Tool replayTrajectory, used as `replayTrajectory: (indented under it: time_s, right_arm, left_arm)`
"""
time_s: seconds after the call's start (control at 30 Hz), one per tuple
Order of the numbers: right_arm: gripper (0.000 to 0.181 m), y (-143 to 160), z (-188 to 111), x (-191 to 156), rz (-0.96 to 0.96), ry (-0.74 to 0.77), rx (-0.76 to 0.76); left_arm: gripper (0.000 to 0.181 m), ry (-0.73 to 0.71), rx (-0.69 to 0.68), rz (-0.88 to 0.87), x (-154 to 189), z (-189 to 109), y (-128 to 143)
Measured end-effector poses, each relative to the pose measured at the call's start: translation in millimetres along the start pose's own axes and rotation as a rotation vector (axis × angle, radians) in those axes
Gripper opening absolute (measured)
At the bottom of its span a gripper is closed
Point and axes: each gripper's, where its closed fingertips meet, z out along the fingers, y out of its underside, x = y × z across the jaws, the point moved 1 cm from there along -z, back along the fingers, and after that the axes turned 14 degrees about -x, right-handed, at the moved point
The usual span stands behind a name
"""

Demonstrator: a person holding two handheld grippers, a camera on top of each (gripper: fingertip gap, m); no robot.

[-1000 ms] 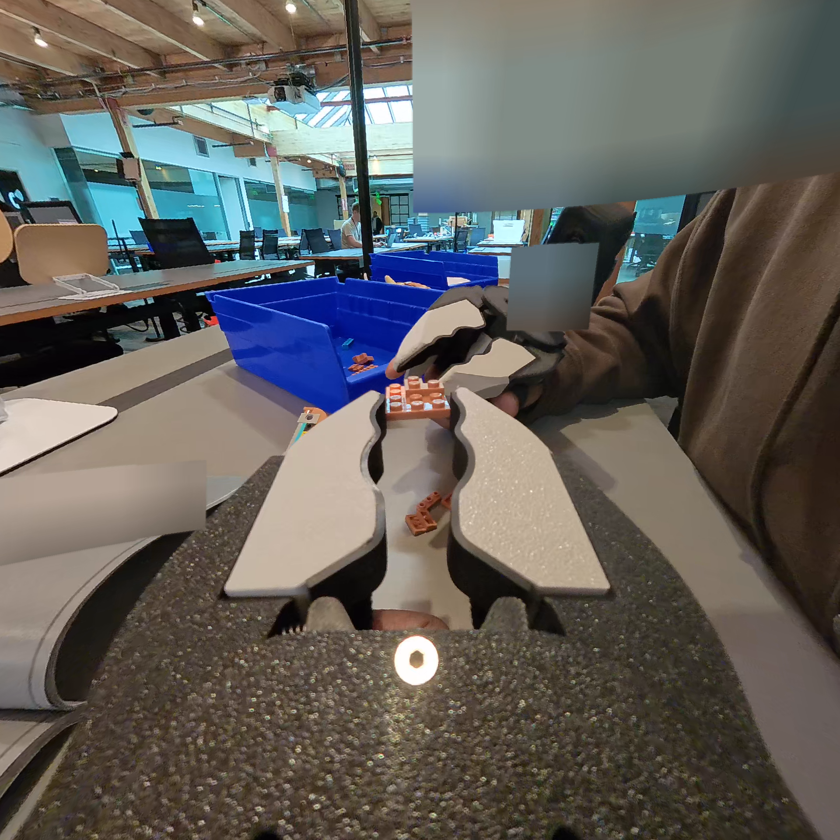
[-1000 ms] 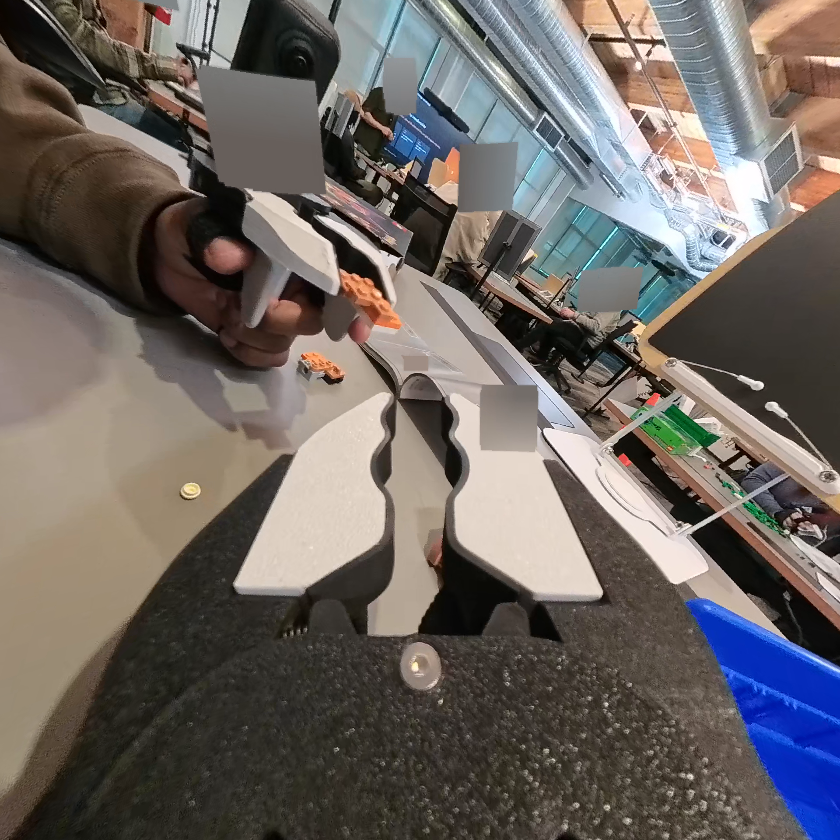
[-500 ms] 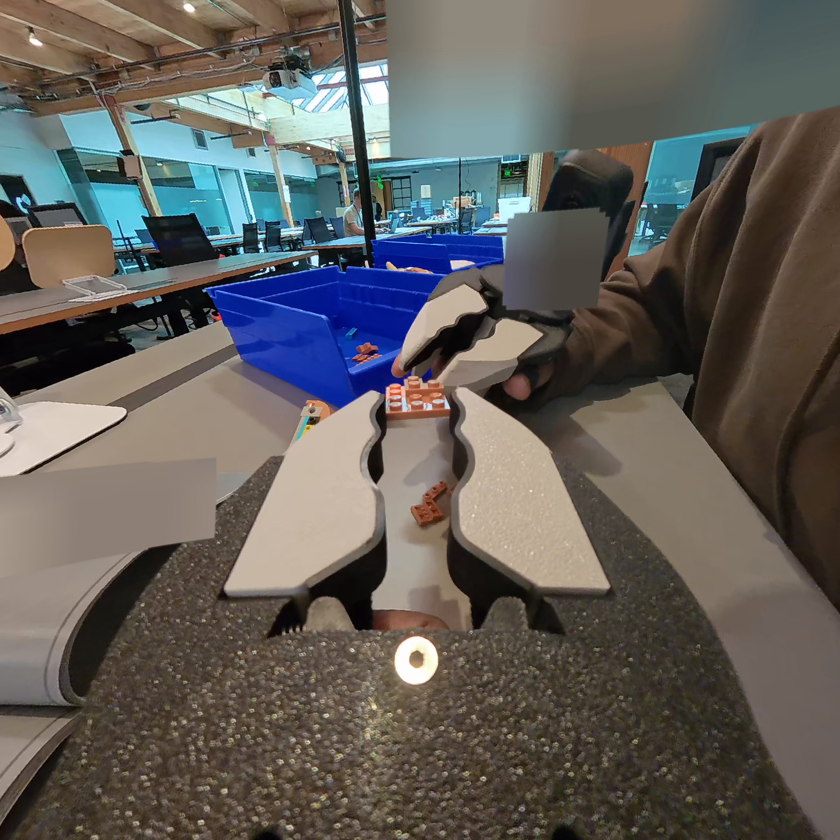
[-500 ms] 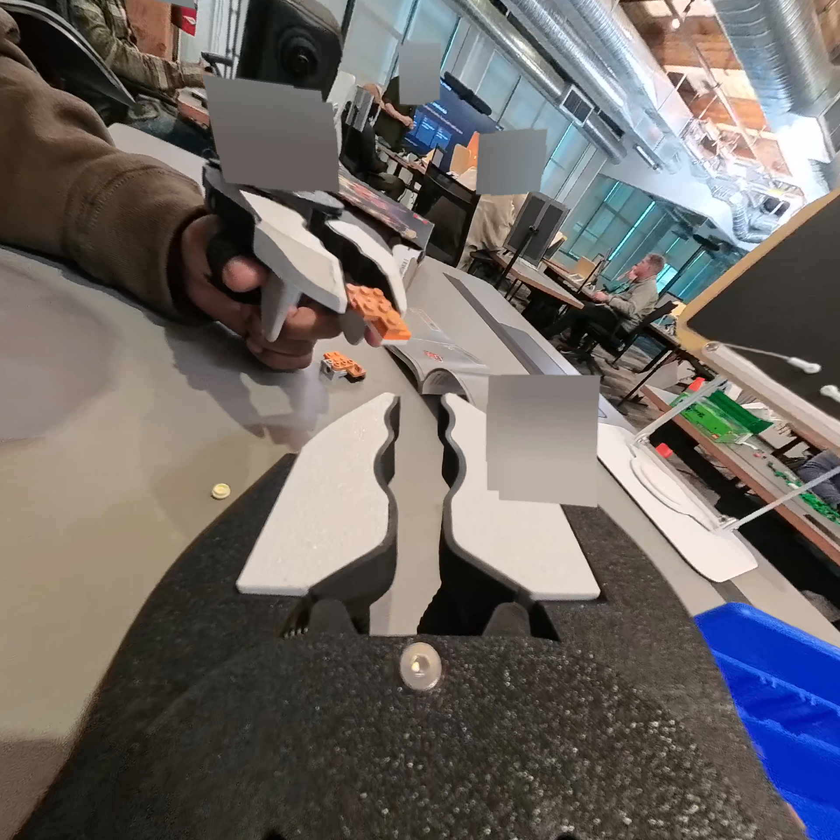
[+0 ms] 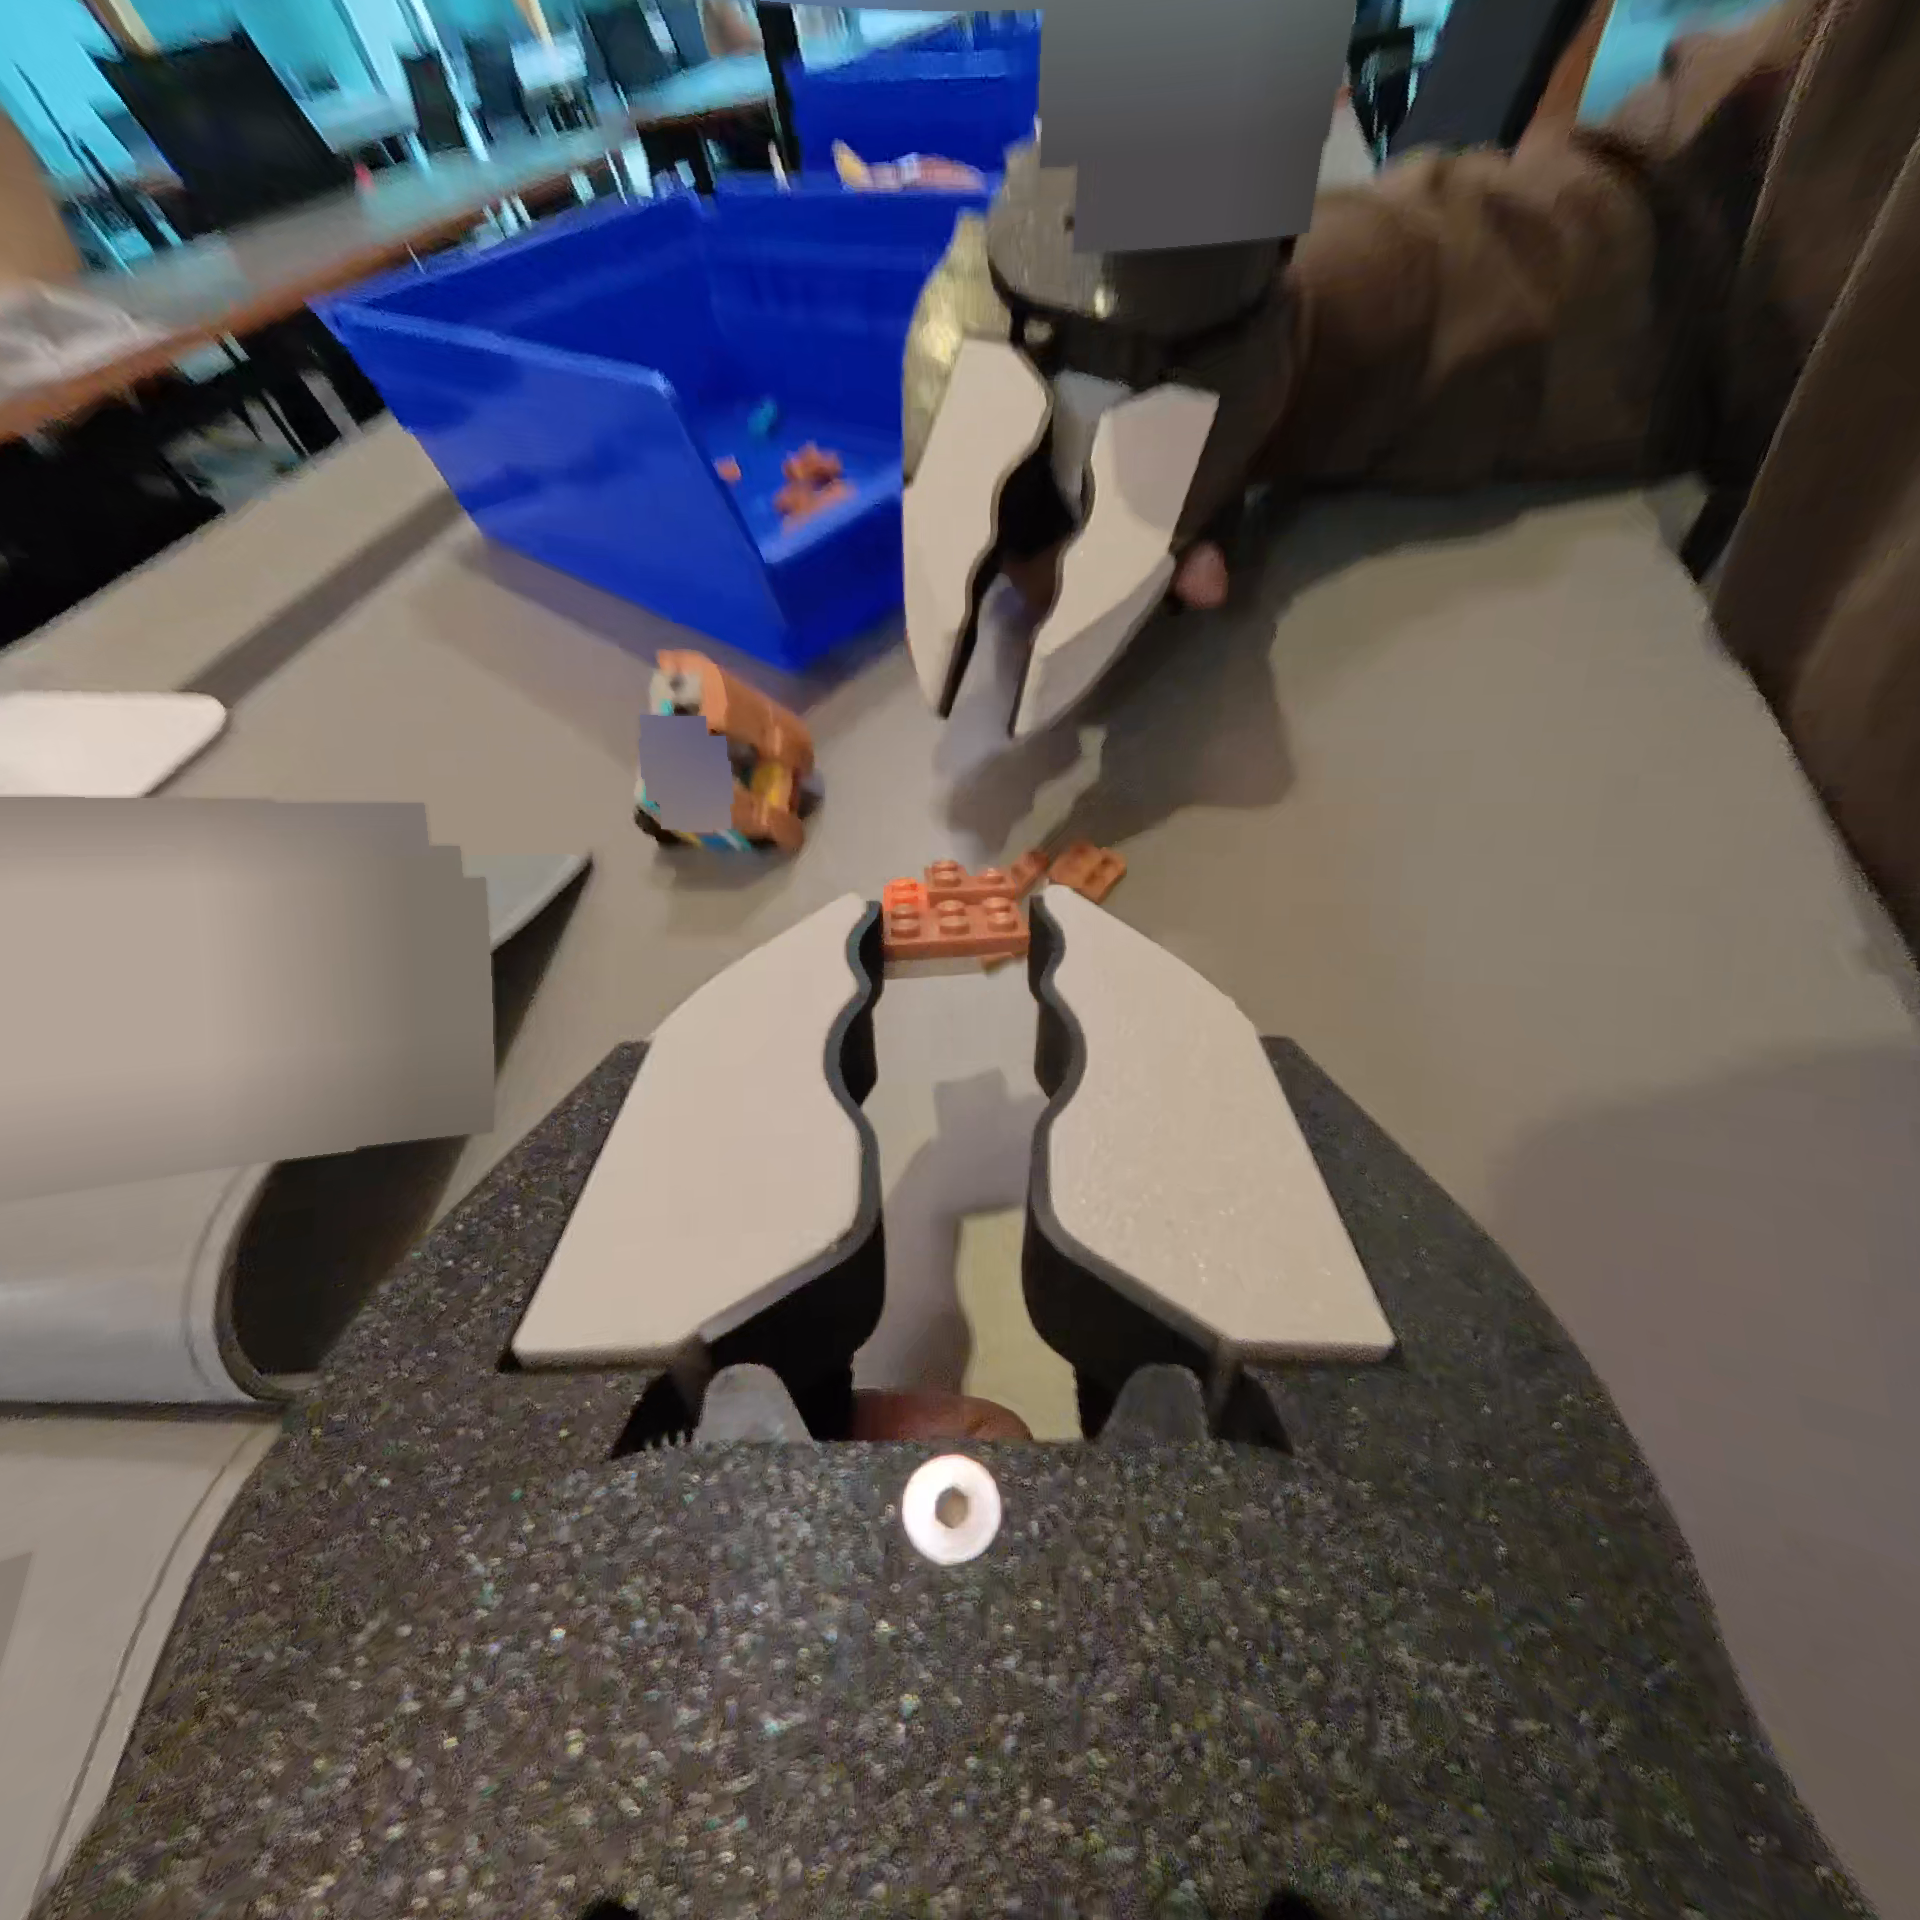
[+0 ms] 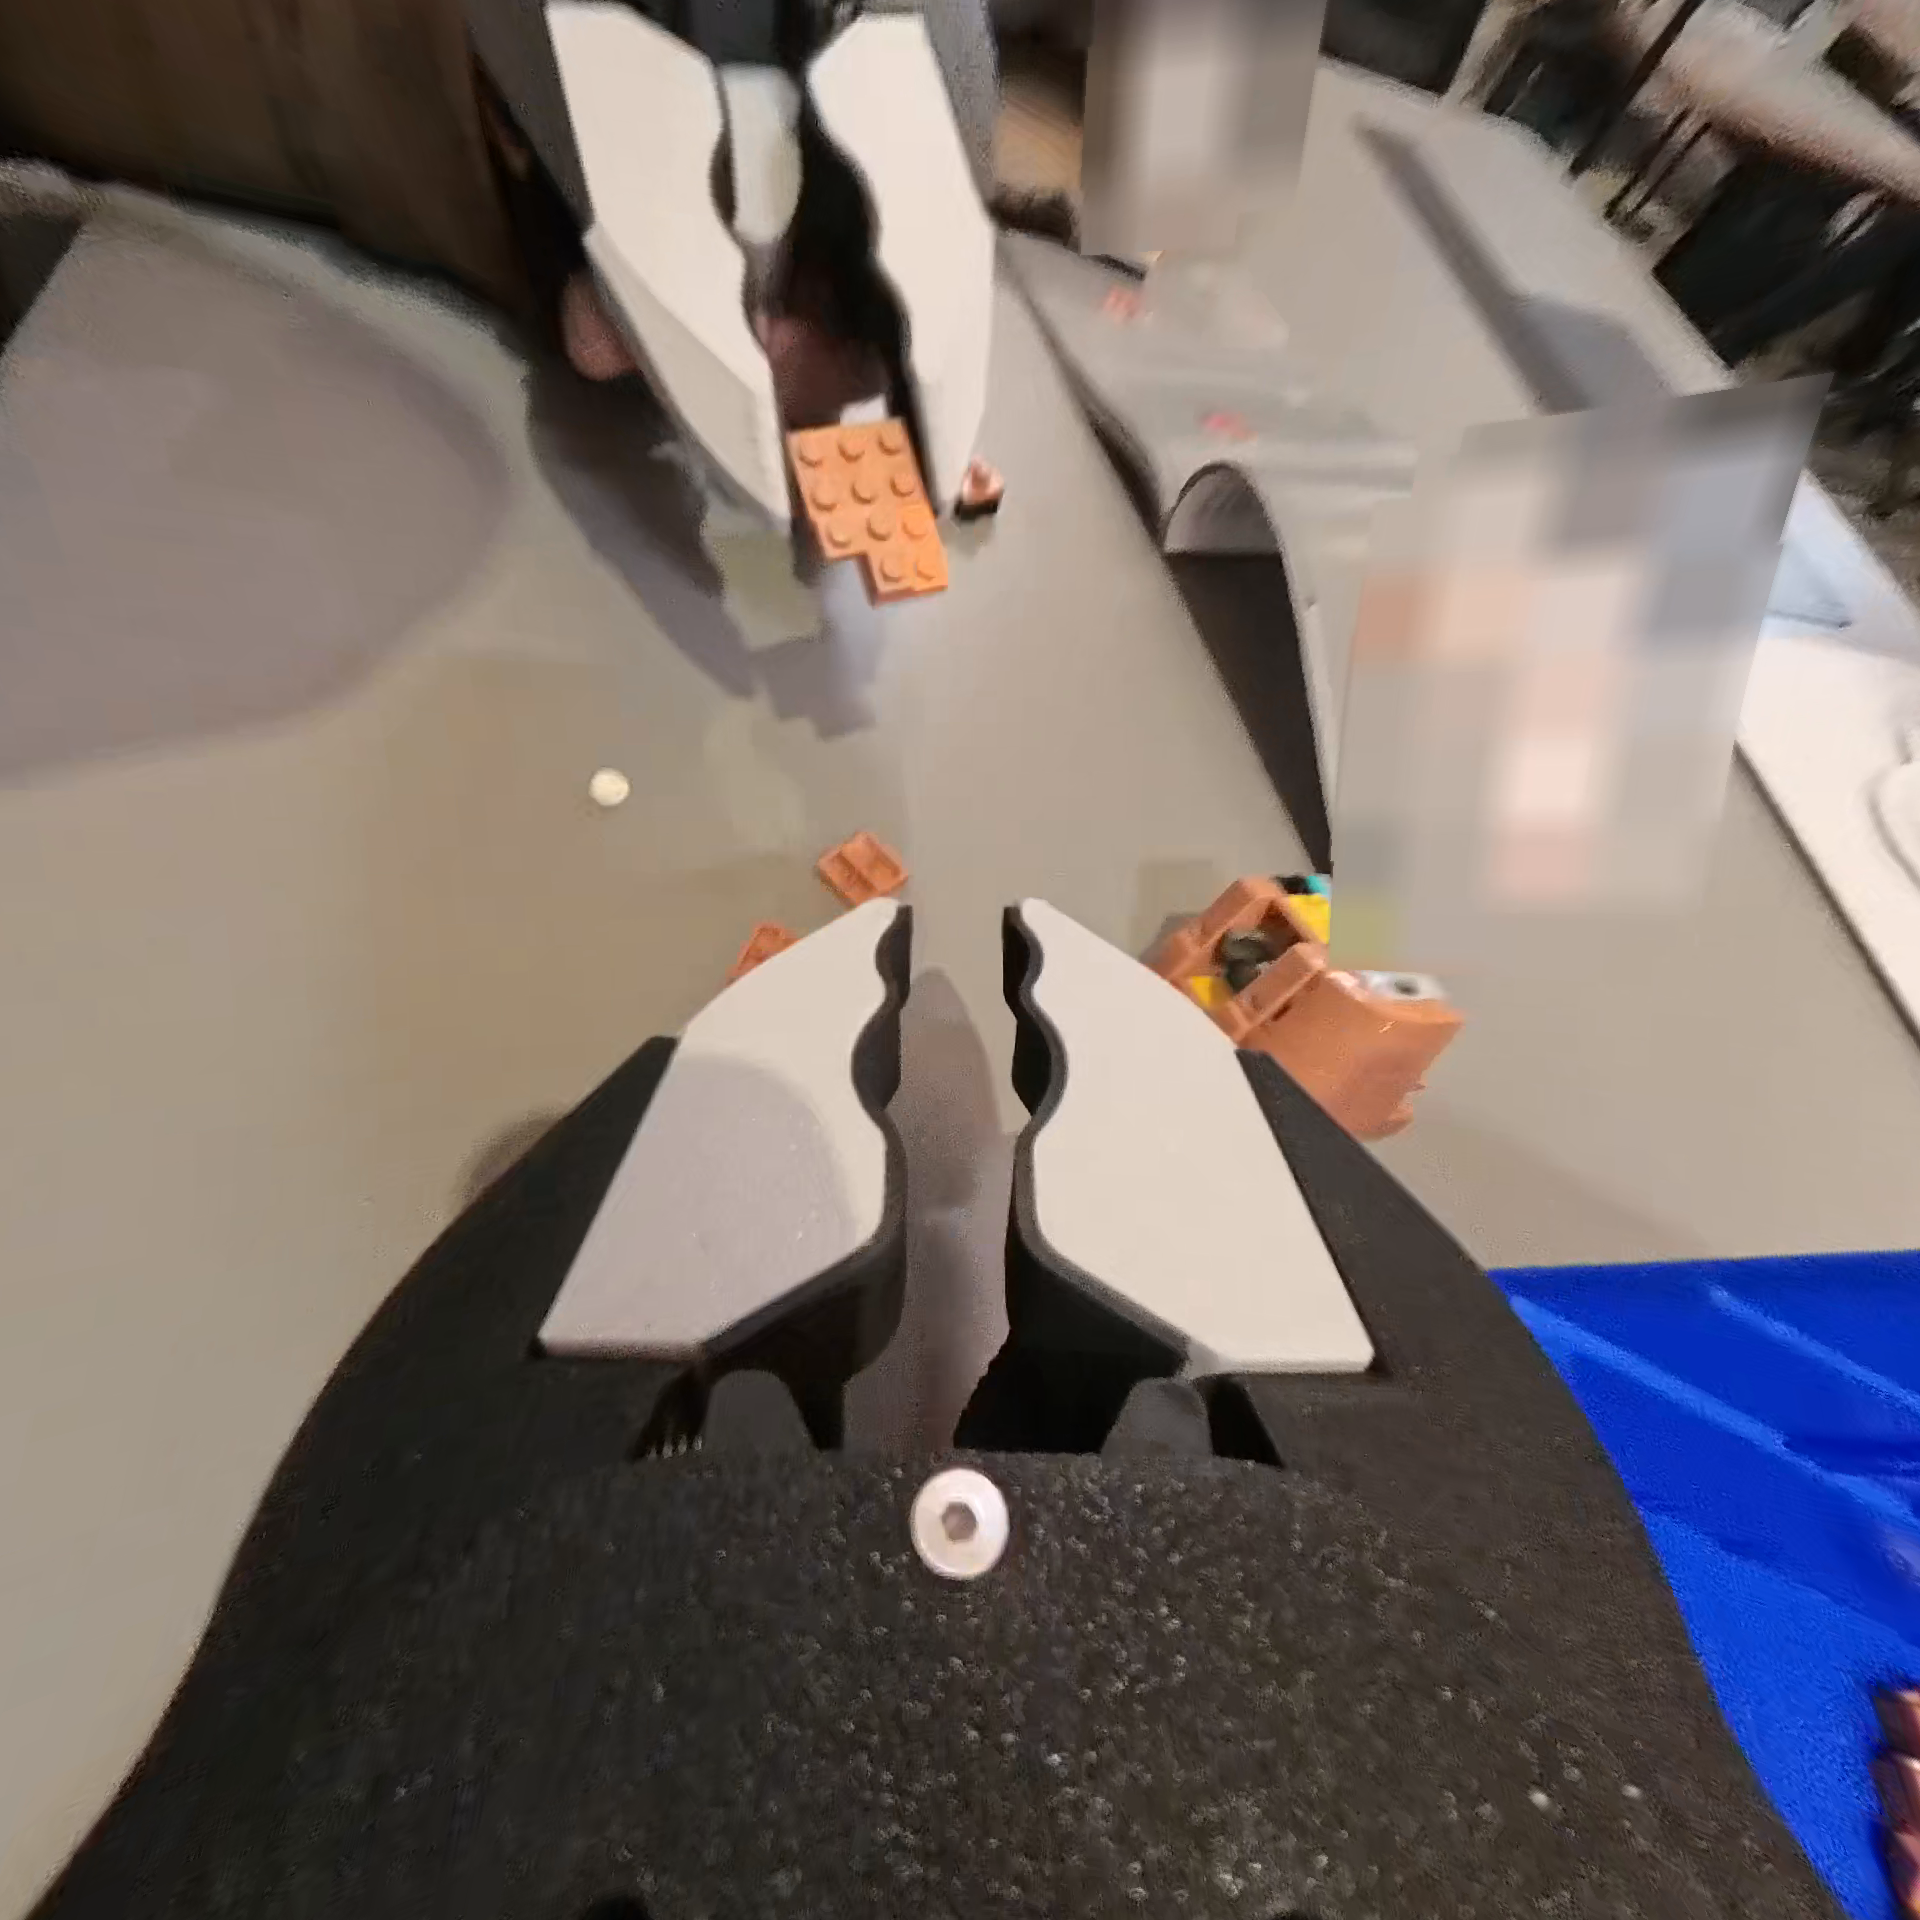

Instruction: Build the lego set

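Note:
My left gripper (image 5: 956,914) is shut on an orange stepped lego plate (image 5: 954,920), studs up, held just above the grey table. It also shows at the top of the right wrist view (image 6: 857,499) with the plate (image 6: 868,509). My right gripper (image 6: 956,914) is empty, its fingers a narrow gap apart, pointing down at the table. It shows in the left wrist view (image 5: 987,712) beyond the plate. Loose orange pieces (image 6: 860,864) lie just ahead of it, also seen in the left wrist view (image 5: 1086,868). A small brown partial build (image 6: 1309,997) lies to its right.
A blue bin (image 5: 623,436) with a few small pieces stands behind the build (image 5: 727,769); its corner shows in the right wrist view (image 6: 1714,1455). An open booklet (image 6: 1226,436) lies beyond. A tiny pale round piece (image 6: 609,787) lies on the table. A person's brown sleeve (image 5: 1507,312) rests at the edge. Some 8 cm of space lies between my two pairs of fingers. The tiny pale round piece (image 6: 609,787) sits 7 cm or so from the ends of my left fingers.
Both grippers have tipped down toward the table. The right gripper has dropped to just above the loose orange pieces. The left gripper still holds the orange plate.

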Motion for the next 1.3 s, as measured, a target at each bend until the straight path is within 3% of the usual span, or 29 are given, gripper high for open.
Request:
replayTrajectory:
  time_s: [0.23,0.73,1.3]
  right_arm:
    - [0.018,11.9,16.8,-16.3,-0.045,-0.042,-0.124]
    - [0.014,14.4,30.5,-15.8,0.053,-0.063,-0.216]
    - [0.003,14.6,31.9,-17.7,0.129,-0.084,-0.244]
  left_arm:
    - [0.027,0.109,-0.201,-0.002,15.4,11.9,23.0]
    - [0.027,0.121,-0.38,0.046,24.7,23.5,43.5]
    - [0.036,0.125,-0.334,-0.012,19.7,18.2,39.3]
